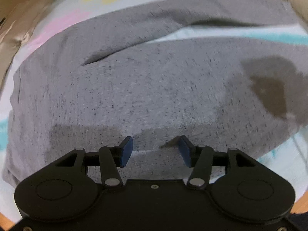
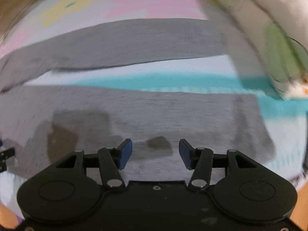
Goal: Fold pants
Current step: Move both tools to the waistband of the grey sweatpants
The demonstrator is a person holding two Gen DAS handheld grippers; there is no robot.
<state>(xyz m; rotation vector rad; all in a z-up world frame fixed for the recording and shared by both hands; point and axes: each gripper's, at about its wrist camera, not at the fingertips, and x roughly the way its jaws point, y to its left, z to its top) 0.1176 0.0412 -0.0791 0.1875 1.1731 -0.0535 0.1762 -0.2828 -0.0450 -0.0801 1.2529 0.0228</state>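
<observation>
Left wrist view: left gripper (image 1: 156, 152) and right gripper (image 2: 155, 153) wide apart, empty, above grey pants (image 1: 146, 88).

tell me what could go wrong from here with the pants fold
1. Both grippers are open above the grey pants; the left gripper sits over flat cloth, so it may pinch one layer only or also catch the patterned sheet beneath.
2. The two legs lie apart with sheet showing between them, so a fold could end up uneven.
3. The right gripper view is blurred, suggesting fast motion, so it may miss the leg's edge.
</observation>
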